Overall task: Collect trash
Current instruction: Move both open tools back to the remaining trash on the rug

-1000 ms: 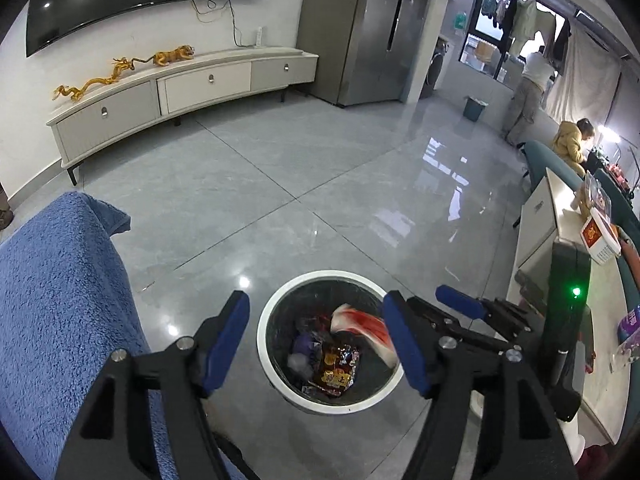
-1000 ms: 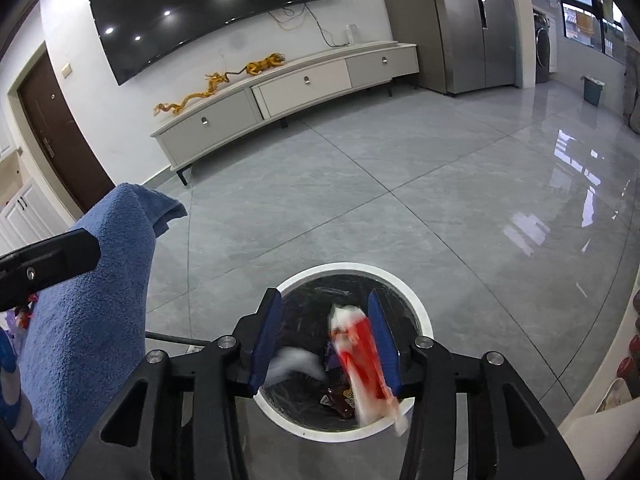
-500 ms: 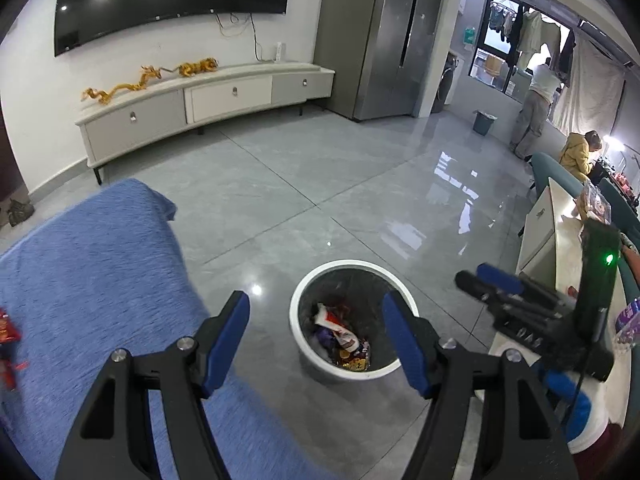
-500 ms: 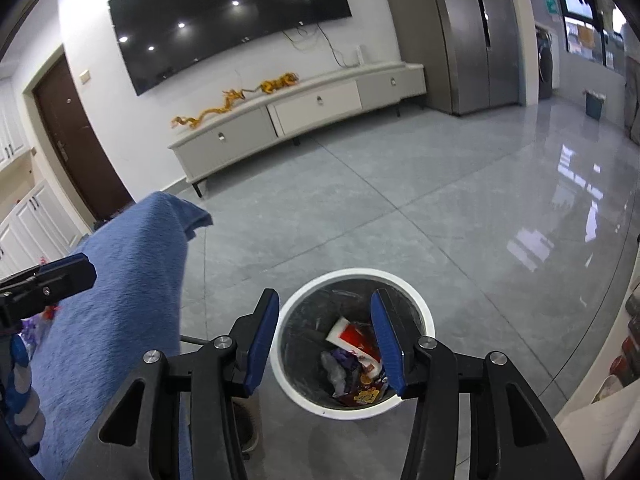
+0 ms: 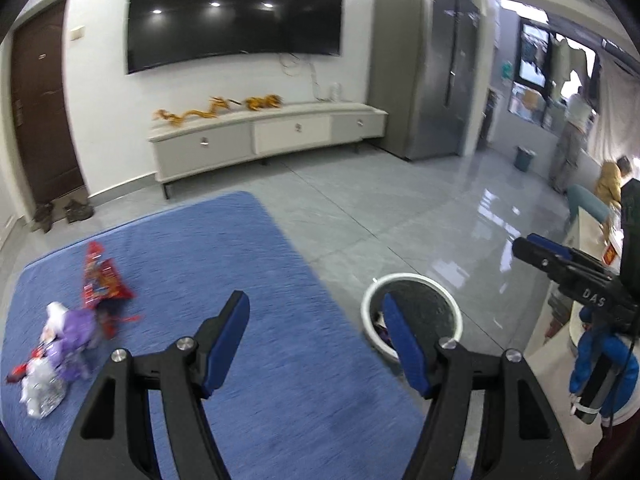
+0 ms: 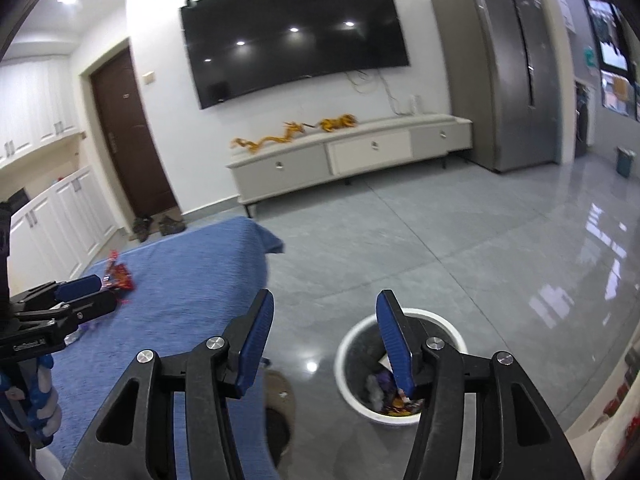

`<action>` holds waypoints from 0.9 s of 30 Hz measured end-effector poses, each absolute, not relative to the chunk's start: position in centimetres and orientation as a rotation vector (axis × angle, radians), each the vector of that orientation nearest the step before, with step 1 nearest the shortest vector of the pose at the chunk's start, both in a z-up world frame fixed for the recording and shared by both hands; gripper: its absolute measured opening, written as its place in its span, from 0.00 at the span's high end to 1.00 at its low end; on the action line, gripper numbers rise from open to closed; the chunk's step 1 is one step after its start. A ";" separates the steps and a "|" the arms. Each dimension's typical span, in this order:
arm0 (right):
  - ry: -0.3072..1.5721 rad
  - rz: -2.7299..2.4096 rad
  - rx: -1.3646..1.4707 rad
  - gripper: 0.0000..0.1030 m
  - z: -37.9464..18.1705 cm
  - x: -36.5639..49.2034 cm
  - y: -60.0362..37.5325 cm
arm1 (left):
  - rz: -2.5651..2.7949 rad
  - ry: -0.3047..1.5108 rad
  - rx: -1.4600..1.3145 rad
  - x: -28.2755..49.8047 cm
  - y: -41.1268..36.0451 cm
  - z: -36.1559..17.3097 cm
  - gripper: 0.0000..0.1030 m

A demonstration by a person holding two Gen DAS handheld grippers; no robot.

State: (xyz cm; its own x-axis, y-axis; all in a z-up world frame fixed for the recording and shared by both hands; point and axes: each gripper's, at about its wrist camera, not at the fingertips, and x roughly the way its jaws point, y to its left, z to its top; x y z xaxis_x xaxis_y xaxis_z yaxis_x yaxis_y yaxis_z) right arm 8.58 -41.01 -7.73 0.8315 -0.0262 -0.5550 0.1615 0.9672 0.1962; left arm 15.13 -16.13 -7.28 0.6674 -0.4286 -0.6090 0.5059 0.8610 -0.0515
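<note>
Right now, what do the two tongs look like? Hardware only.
Both match: black plastic linkage arms with triangular cut-outs, silver pivot bolts and ribbed blue pads. Left tongs, right tongs. Seen from the left view, the right unit carries white "DAS" lettering, a black box behind it and a blue grip below. The left unit's side also bears small white lettering, unreadable.

The left gripper [image 5: 316,340] hangs with jaws apart and nothing between them, above the blue cloth [image 5: 256,280]. On that cloth's left part lie a red snack wrapper [image 5: 102,280] and, nearer its edge, purple and white wrappers [image 5: 60,348]. Just right of the cloth stands a white-rimmed trash bin [image 5: 412,280], with the right gripper [image 5: 560,260] beyond it.
</note>
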 end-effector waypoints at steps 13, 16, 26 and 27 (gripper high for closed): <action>0.578 0.065 0.113 0.49 -4.0 9.5 -32.1 | -0.339 0.627 0.026 13.6 -1.9 -7.6 0.34; 0.590 0.096 0.093 0.49 -3.6 10.2 -30.1 | -0.285 0.641 0.002 13.8 1.8 -8.6 0.34; 0.699 0.295 0.061 0.48 -5.3 15.7 -21.2 | -0.118 0.703 -0.148 16.7 14.0 -12.6 0.34; 0.715 0.321 0.059 0.48 -5.7 16.3 -20.2 | -0.107 0.706 -0.159 17.1 14.9 -13.0 0.34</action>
